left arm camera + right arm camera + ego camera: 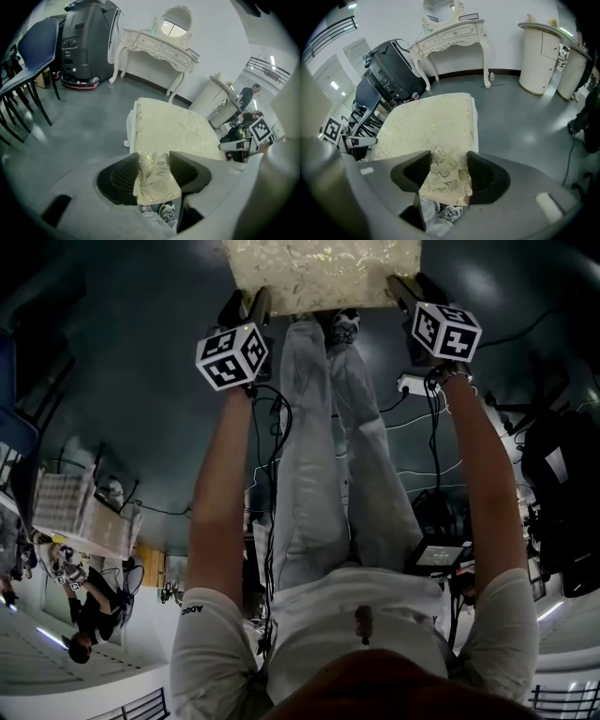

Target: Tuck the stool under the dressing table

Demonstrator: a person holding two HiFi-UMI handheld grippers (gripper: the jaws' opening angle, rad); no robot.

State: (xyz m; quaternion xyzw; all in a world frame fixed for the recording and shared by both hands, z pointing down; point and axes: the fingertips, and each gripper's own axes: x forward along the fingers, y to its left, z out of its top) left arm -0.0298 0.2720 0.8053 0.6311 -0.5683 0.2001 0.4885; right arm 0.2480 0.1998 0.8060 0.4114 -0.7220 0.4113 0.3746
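A smooth grey floor (75, 126) runs from you to the white wall (220, 28), so the stool (173, 129) should slide rather than need lifting.

Nearest you, both tools sit on the near edge of its cream, gold-patterned seat (431, 124), one toward each corner. The left tool (153, 164) is partly closed, with its pads pressed on that edge. The right tool (449, 165) stands about as wide as it goes with the edge between its pads, and I judge it not yet clamped. Close it firmly before you push, or the stool will likely swing round the left grip. The cover looks soft, so bite deep enough to catch the firm edge beneath, not fabric alone.

Push evenly with both hands and keep the seat level. The stool stands well apart from the dressing table (157, 44) and looks skewed to it, so square it up as you go. Give the dark chairs (33, 51) on the left a wide berth.

Aim for the gap between the table's curved front legs (117, 63). Stay off the black machine (86, 42) just beside its left end, and slow down as you near the wall.
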